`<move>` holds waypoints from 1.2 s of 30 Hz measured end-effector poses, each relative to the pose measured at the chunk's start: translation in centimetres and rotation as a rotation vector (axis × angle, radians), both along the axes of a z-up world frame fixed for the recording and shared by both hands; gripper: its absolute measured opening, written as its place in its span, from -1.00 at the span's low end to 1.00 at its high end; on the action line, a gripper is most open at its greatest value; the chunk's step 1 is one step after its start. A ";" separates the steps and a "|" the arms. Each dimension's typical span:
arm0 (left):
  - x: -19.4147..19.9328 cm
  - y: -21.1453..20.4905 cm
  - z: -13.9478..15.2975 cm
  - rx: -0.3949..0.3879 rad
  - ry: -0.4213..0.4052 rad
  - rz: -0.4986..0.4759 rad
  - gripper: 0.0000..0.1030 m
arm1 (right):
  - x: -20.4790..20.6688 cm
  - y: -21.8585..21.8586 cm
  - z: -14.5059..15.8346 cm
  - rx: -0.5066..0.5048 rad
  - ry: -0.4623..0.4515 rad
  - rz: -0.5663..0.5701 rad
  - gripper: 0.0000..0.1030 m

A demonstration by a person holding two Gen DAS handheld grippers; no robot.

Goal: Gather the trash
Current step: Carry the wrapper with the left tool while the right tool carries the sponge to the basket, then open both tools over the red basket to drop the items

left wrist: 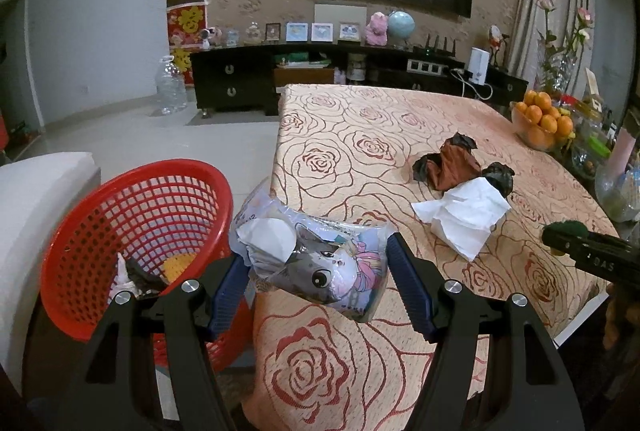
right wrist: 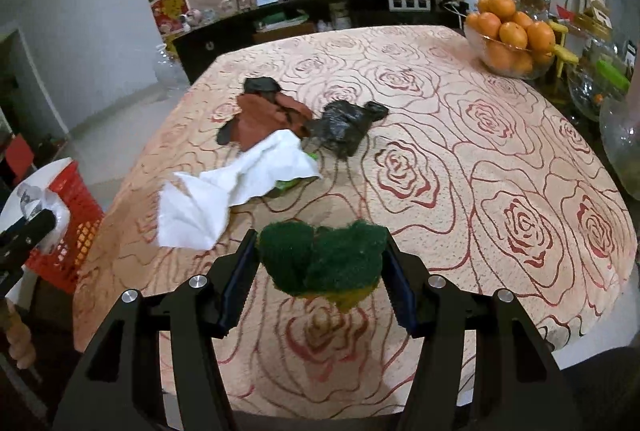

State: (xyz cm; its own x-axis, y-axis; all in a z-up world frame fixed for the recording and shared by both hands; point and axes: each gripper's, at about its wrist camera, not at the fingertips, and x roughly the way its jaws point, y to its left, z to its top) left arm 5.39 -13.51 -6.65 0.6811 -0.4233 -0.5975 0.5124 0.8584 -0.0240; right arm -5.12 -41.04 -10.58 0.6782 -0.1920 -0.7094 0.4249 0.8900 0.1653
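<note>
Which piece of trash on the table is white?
The crumpled tissue. The pieces behind it are dark: a brown wrapper and a black bag.

Red basket [left wrist: 132,215]; green scourer [right wrist: 324,259], yellowish underside maybe.

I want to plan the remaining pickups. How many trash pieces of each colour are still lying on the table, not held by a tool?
White tissue: 1
Black bag: 1
Brown-and-black wrapper: 1
Green scrap, mostly hidden under the tissue: 1
Total: 4
</note>
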 end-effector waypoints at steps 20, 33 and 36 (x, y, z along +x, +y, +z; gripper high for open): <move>2.1 5.5 4.0 0.003 -0.100 0.116 0.26 | 2.7 7.5 4.6 0.001 -0.072 0.186 0.10; 8.4 11.9 3.7 0.016 -0.013 0.298 0.26 | 8.7 14.3 7.7 -0.013 -0.115 0.347 0.10; 8.8 12.1 2.9 0.040 0.000 0.315 0.26 | 10.0 15.8 8.0 -0.007 -0.123 0.377 0.10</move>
State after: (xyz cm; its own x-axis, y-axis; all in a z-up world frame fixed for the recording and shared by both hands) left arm 14.19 -1.43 -3.73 0.7748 -0.1673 -0.6096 0.2208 0.9752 0.0130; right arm 4.87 -25.26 -2.59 0.7819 0.0820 -0.6180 0.0456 0.9811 0.1879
